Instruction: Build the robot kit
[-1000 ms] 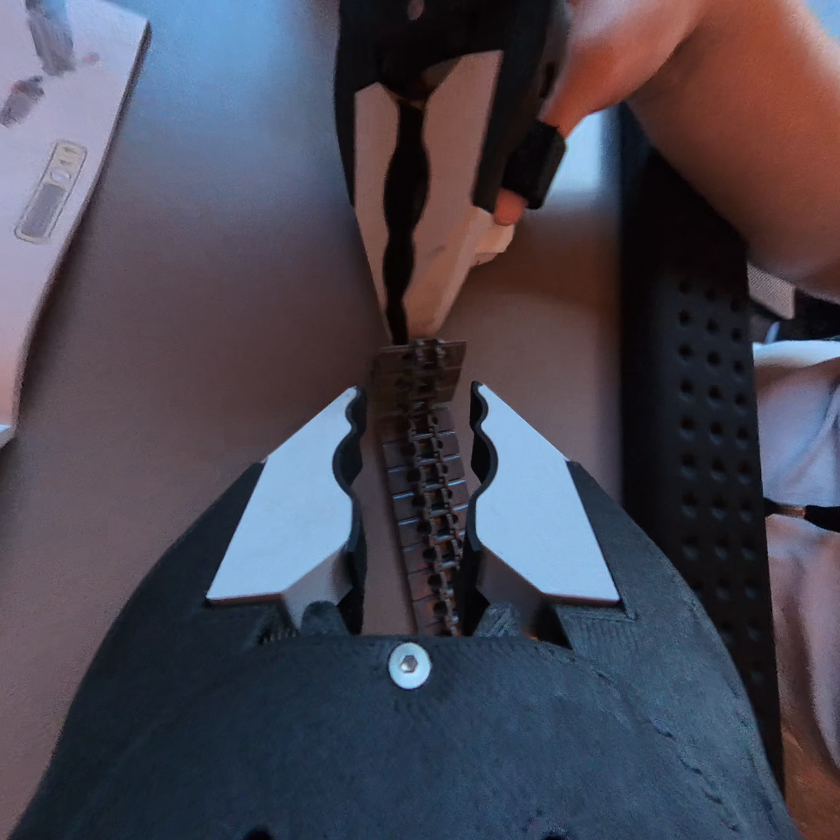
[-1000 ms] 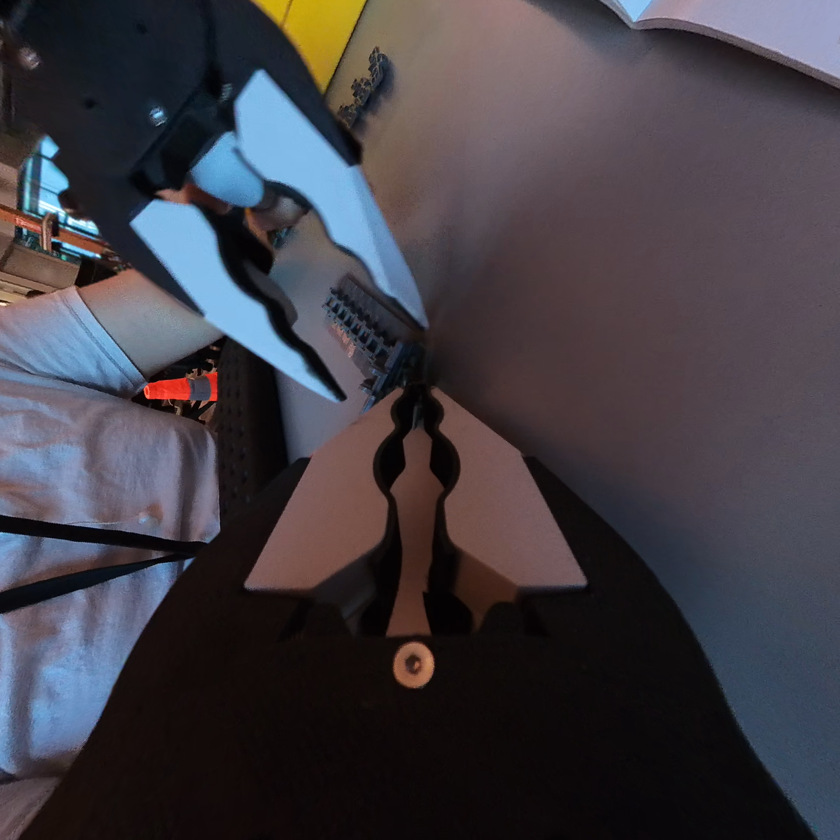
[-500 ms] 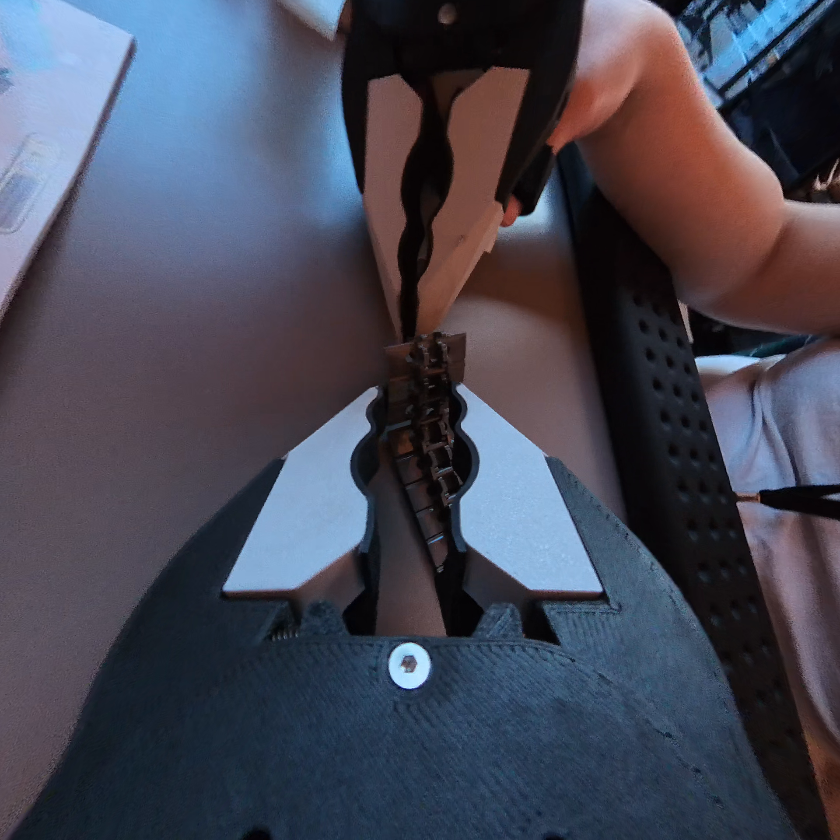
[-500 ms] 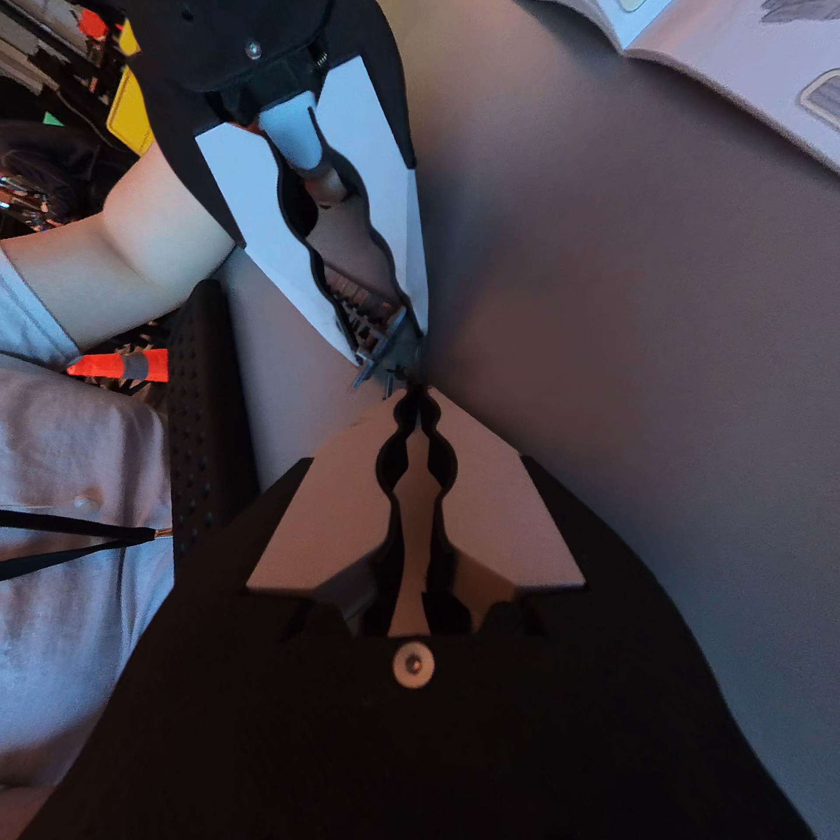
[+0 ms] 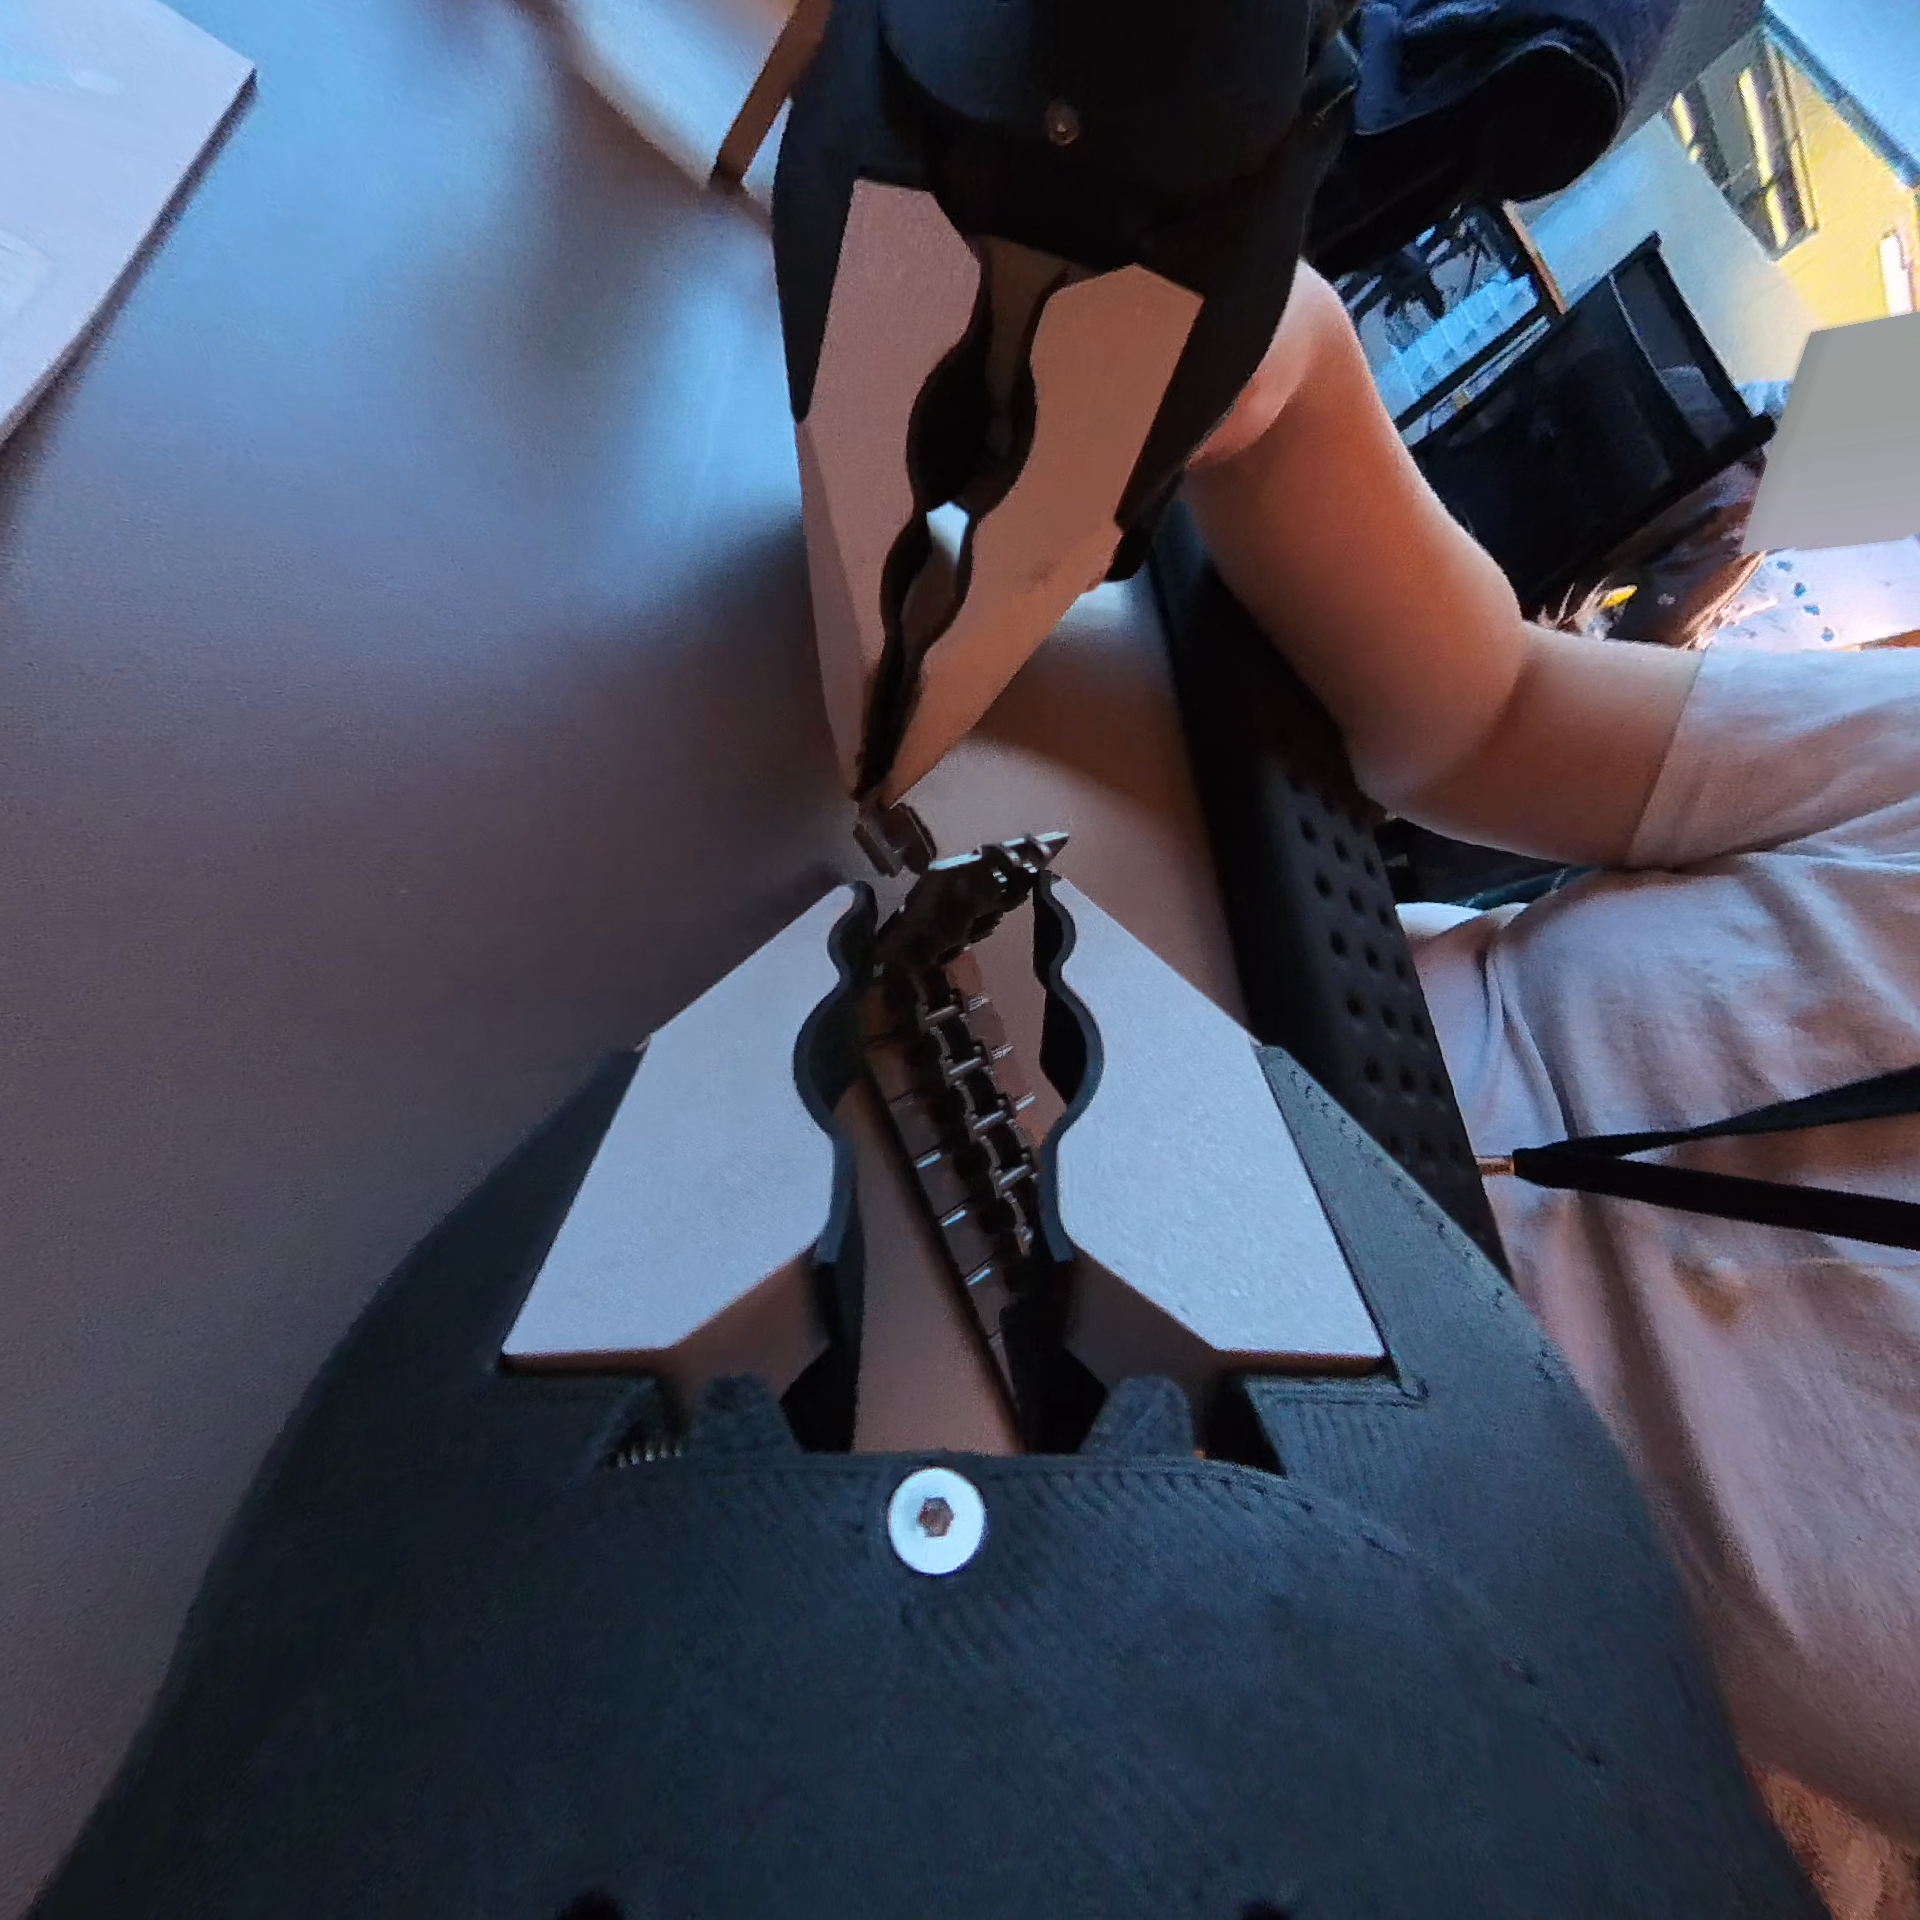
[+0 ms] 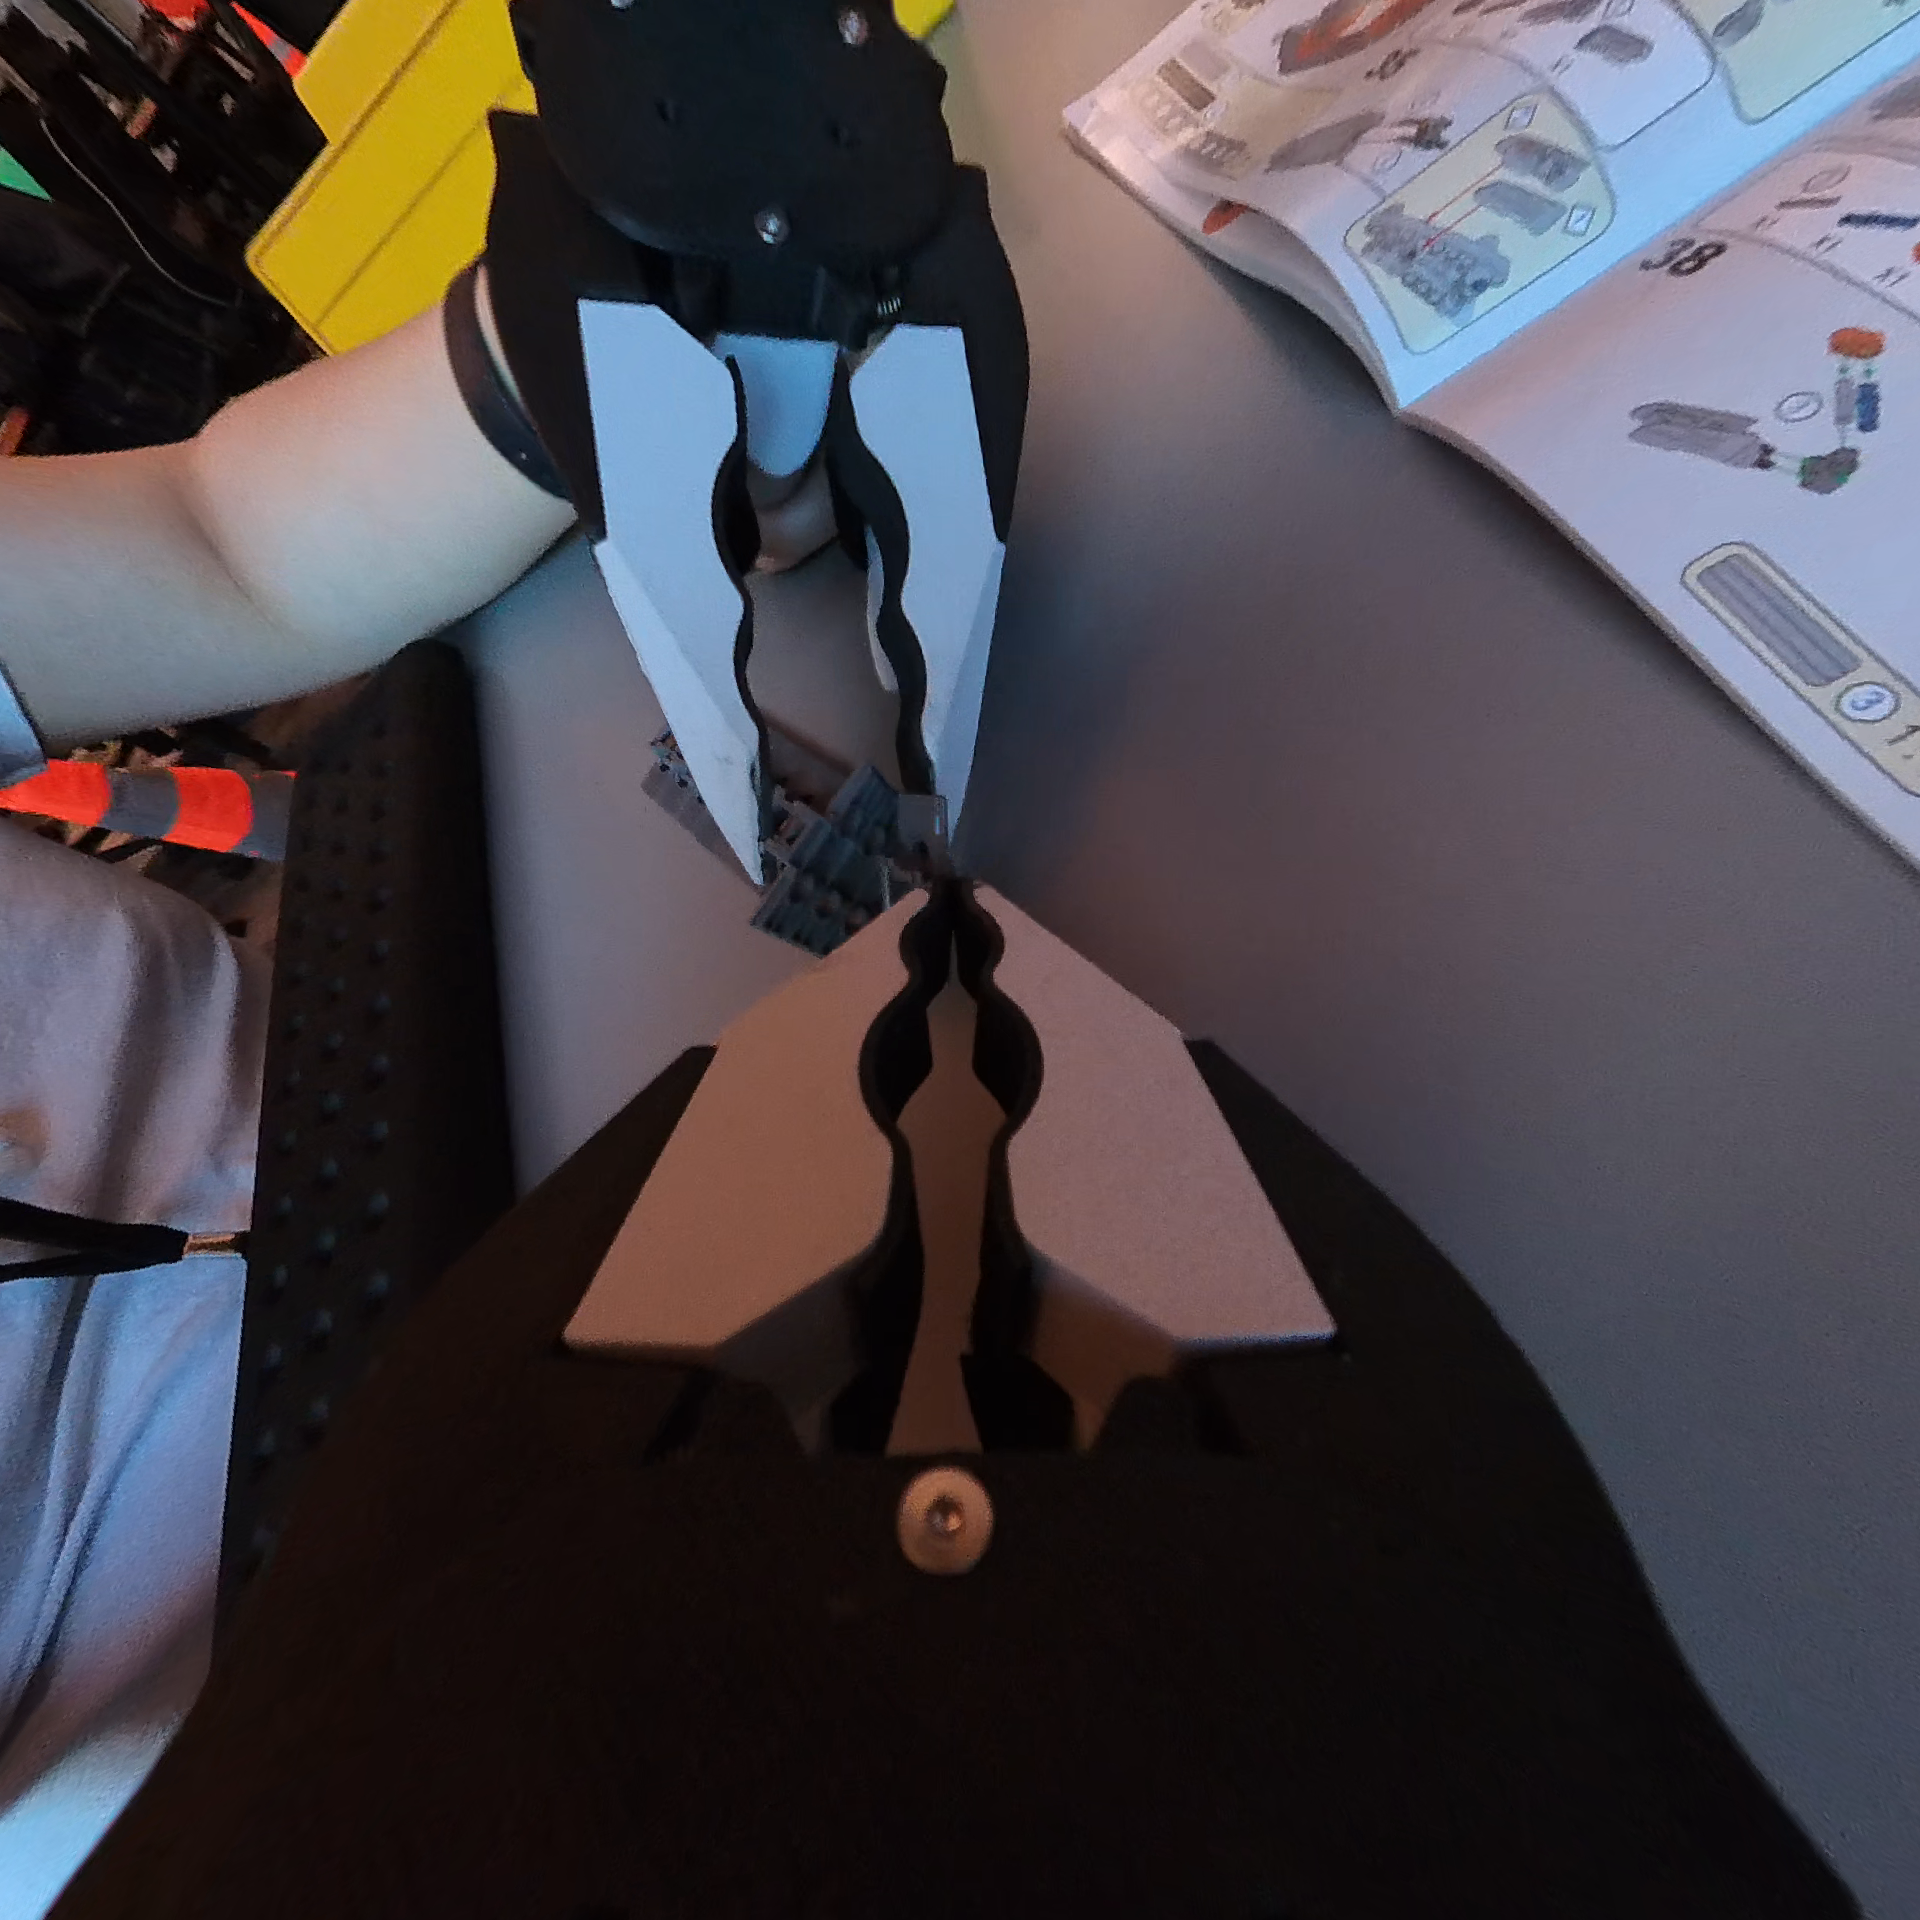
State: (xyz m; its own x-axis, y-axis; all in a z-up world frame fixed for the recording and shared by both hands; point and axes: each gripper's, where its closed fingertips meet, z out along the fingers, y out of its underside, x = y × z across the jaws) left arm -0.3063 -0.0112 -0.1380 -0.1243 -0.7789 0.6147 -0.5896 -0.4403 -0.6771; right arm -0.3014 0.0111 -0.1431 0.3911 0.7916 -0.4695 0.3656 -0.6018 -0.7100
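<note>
A dark grey toy track chain (image 5: 961,1070) of small links runs between the fingers of my left gripper (image 5: 951,899), which is shut on it near its far end. That end is bent up and sideways (image 5: 997,862). My right gripper (image 5: 871,792) comes in from above, shut on a small grey link piece (image 5: 891,836) just beyond the chain's end. In the right wrist view my right gripper (image 6: 951,885) is shut at the small link (image 6: 923,816), and the left gripper (image 6: 847,842) opposite holds the chain (image 6: 821,883).
A grey tabletop (image 5: 364,727) lies under both grippers. An open instruction booklet (image 6: 1662,312) lies at the far right, a yellow bin (image 6: 384,187) behind. A black perforated strip (image 5: 1340,935) runs along the table's edge by the person's arm (image 5: 1403,623) and shirt. My two grippers' fingertips are within a few centimetres of each other.
My left gripper went from open to shut on the chain. The chain's end has bent upward, and the small link in my right gripper now sits apart from it. Both views have tilted.
</note>
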